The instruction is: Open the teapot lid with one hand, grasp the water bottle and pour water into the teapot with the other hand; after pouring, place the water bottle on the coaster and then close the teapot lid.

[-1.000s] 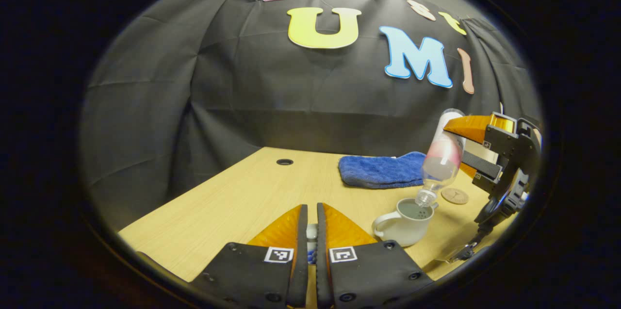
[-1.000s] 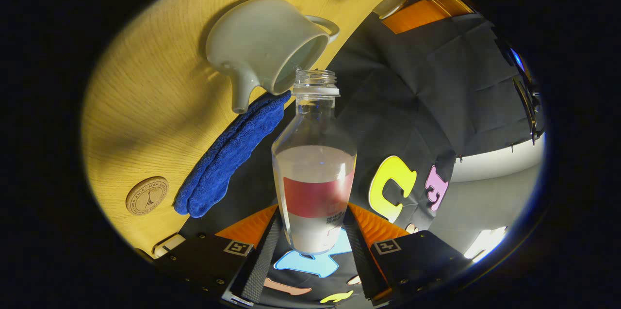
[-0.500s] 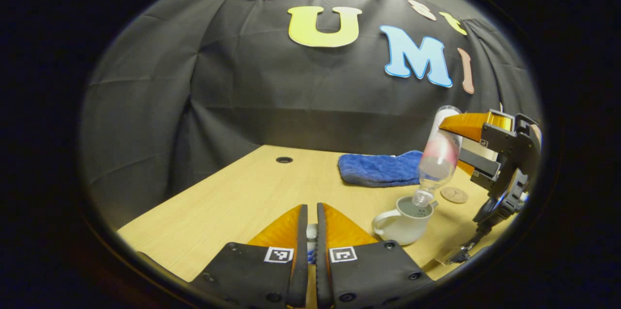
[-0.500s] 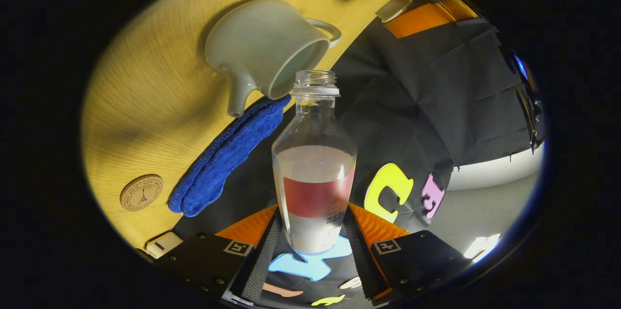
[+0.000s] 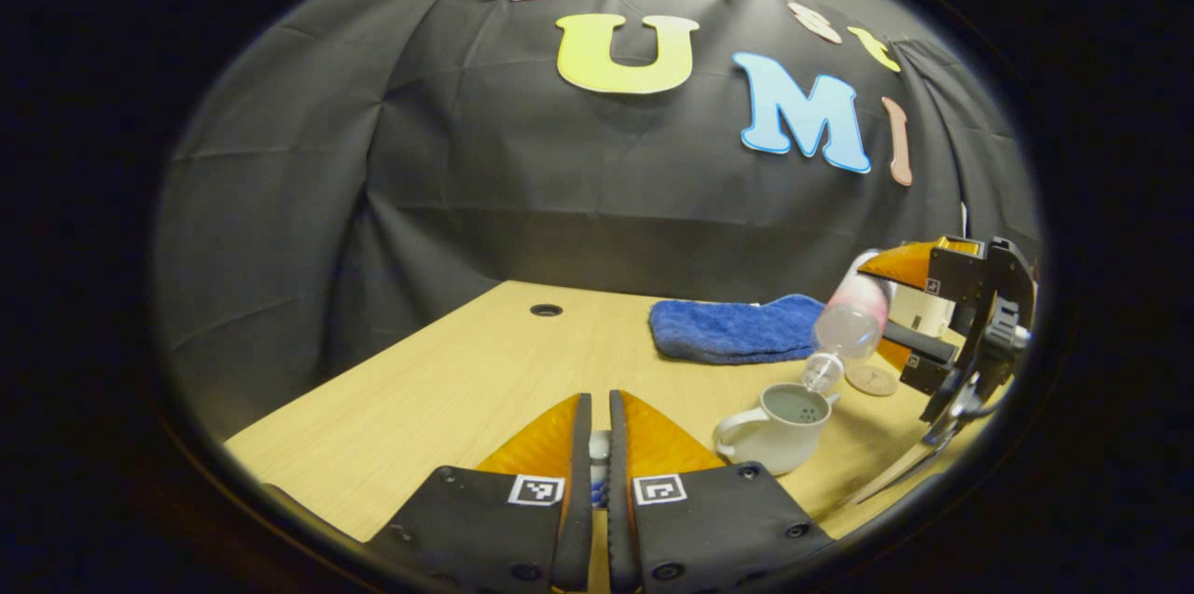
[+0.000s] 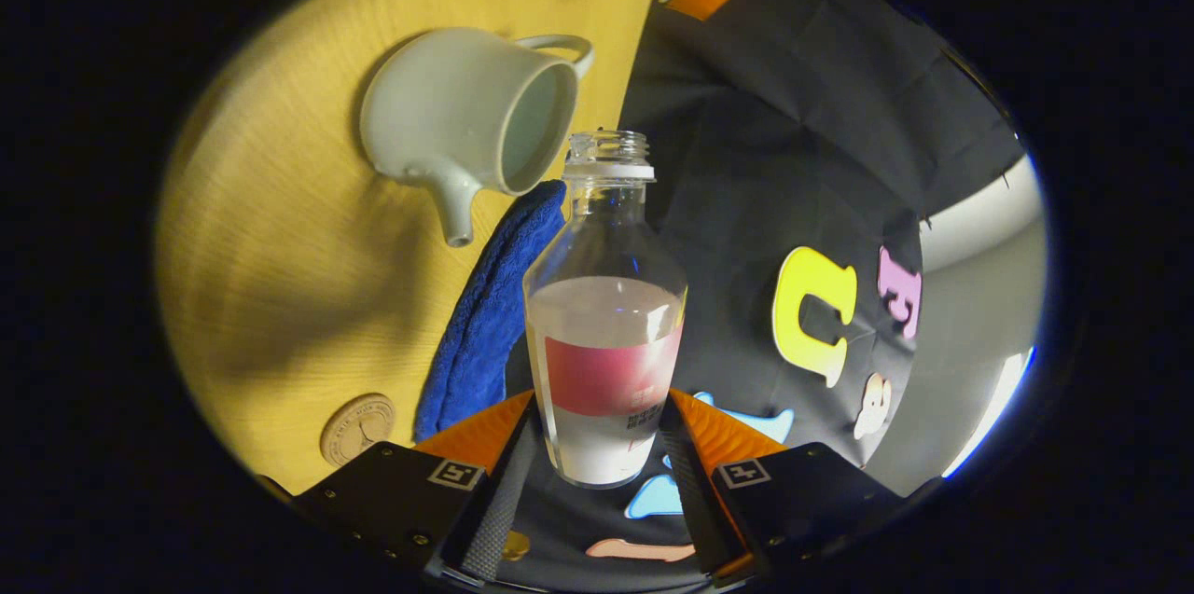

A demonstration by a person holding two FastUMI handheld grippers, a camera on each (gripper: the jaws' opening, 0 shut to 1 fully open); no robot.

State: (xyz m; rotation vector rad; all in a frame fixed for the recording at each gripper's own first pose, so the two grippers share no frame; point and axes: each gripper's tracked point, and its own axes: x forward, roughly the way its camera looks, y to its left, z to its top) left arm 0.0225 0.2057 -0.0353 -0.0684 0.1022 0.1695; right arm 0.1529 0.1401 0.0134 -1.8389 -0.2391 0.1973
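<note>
Water bottle point(image 6: 606, 333) sits pinched between the fingers of the right gripper point(image 6: 604, 473), tipped with its open neck pointing down toward the lidless teapot point(image 5: 782, 426), mouth just above the rim. Its destination, the coaster point(image 5: 873, 379), lies just beyond the pot, nearer this hand. The left gripper point(image 5: 599, 473) is pressed nearly together on something small, probably the lid.

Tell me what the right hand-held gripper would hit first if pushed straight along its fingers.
Right hand-held gripper holds the water bottle, whose mouth points at the open teapot rim. The bottle would likely meet the rim first; depth is unclear.
</note>
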